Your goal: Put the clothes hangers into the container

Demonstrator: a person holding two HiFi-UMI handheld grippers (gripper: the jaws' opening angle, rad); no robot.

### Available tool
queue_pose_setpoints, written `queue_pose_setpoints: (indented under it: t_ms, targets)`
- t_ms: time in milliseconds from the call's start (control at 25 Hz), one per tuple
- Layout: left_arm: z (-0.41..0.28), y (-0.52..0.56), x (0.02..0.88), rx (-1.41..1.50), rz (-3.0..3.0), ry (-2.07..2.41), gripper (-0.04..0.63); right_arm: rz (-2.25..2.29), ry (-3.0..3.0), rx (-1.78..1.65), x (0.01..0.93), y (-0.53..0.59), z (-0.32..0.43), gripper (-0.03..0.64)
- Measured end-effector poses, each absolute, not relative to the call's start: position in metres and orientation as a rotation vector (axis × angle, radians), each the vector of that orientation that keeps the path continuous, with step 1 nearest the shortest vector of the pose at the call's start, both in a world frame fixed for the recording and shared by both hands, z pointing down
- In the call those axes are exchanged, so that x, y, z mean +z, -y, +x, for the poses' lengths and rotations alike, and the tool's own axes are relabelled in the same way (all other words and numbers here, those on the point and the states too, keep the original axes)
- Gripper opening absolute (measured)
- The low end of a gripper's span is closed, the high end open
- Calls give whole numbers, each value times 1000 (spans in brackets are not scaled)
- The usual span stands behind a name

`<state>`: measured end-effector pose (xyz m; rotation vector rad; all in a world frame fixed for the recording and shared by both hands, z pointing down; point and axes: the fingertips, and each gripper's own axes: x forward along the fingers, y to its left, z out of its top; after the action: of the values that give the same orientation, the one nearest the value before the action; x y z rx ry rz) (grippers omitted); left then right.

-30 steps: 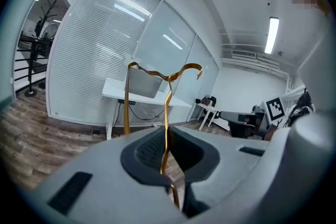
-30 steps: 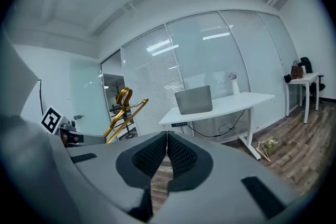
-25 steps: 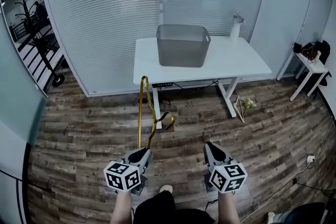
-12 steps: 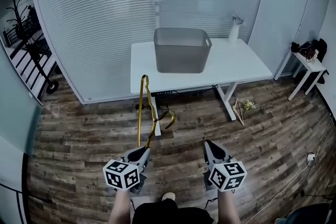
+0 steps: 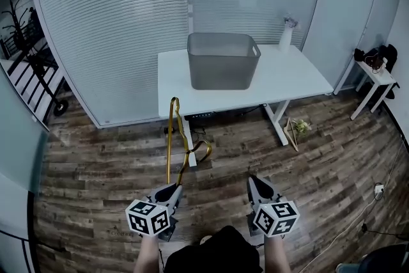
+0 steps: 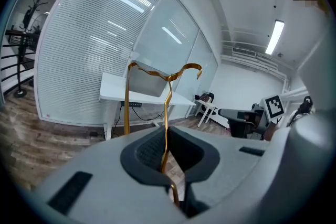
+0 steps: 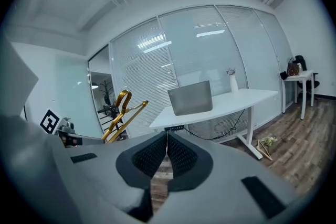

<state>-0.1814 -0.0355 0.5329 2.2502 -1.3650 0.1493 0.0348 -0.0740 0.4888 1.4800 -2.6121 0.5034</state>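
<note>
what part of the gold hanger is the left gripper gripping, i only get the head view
observer: In the left gripper view, the left gripper is shut on one thin wire of the gold hanger, which runs up between the pads.
operator: right one got anything
observer: The right gripper view shows the right gripper shut, pads together, nothing between them.
operator: where's it pointed
observer: At the grey container on the white table; in that view it stands just above the jaws.

White table (image 5: 295, 75), white vase (image 5: 285, 36) (far corner), wood floor (image 5: 96, 166)
</note>
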Motion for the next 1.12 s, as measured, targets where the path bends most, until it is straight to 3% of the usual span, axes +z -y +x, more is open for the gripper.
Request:
queue_pose_setpoints:
  t_ms: [520,1120]
  targets:
    - [-189,65,543,146,2230,1357,21,1471,2595,517,496,106,28,28]
    - [-174,187,528,125,2238,1394,23,1445,2627,487,483,233,43,28]
